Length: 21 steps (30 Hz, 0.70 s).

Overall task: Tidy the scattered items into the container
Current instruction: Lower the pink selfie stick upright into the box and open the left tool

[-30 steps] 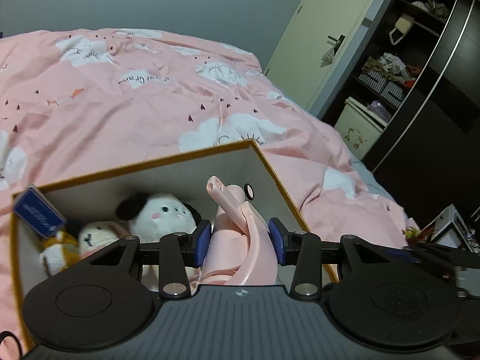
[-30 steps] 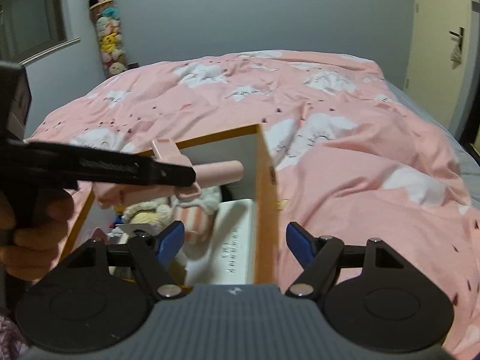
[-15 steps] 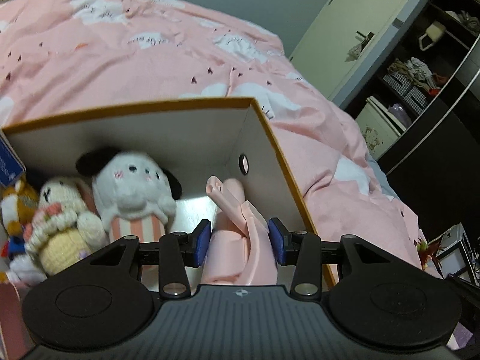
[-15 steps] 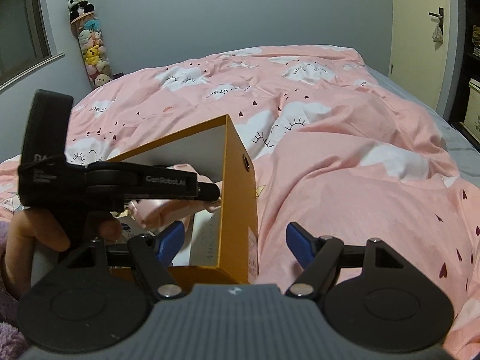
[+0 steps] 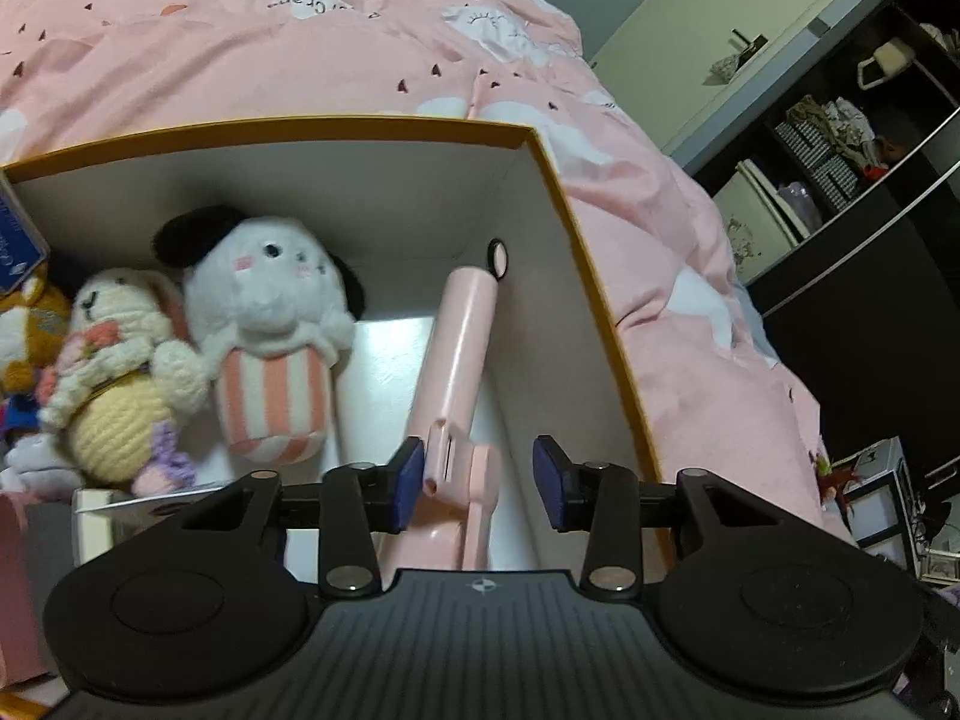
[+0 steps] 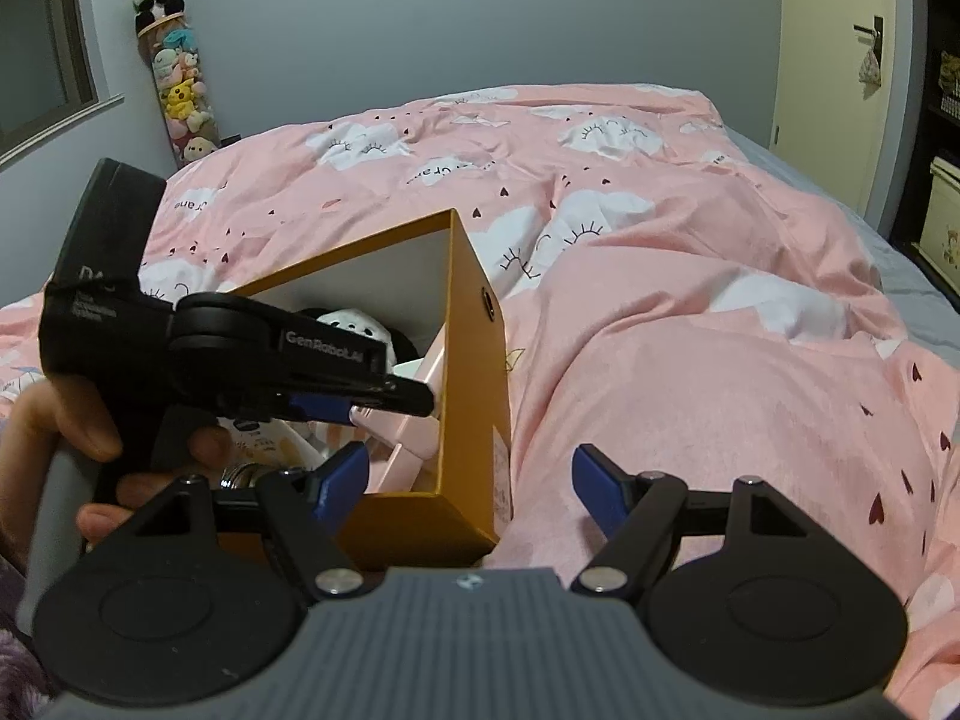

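Both pads of your left gripper (image 5: pixel 480 474) stand spread around the pink plastic tube-handled gadget (image 5: pixel 457 354), which lies inside the orange cardboard box (image 5: pixel 576 222), its long axis pointing straight ahead; your right gripper (image 6: pixel 468 480), open and empty, hovers outside.

You see dim, even indoor light, soft shadows inside the box (image 5: pixel 420 180), strong fisheye bending at the edges, and slight blur on the plush toys (image 5: pixel 108 360) at left.
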{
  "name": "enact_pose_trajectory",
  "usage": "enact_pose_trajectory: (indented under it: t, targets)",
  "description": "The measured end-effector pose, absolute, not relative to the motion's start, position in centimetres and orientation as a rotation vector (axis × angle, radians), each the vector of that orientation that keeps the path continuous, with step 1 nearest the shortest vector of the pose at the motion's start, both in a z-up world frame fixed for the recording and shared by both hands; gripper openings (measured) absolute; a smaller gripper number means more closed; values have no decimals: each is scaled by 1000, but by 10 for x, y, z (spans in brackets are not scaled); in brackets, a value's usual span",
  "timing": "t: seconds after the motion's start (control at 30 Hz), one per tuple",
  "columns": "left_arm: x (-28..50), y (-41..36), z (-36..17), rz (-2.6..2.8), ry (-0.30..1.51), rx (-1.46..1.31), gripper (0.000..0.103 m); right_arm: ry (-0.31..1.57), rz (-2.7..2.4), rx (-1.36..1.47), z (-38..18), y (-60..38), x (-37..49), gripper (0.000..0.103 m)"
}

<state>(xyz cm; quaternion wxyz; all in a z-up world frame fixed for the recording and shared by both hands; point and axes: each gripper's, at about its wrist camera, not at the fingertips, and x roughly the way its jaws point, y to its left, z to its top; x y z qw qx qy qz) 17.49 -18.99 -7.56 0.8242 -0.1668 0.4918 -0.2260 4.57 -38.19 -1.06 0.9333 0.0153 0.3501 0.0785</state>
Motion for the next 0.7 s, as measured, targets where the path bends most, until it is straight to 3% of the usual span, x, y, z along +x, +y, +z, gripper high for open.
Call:
enact_pose_trajectory:
  t: [0.23,0.53,0.7]
  targets:
    - [164,-195,-81,-488,1143,-265,40,720,171,13,-11,-374,45,77]
    - [175,-188,-86,-577,1107,-381,10,729,165,0,-12,-370,46,77]
    - [182,-199,-89,-635,1086,-391,4,734,154,-3,-12,-371,45,77]
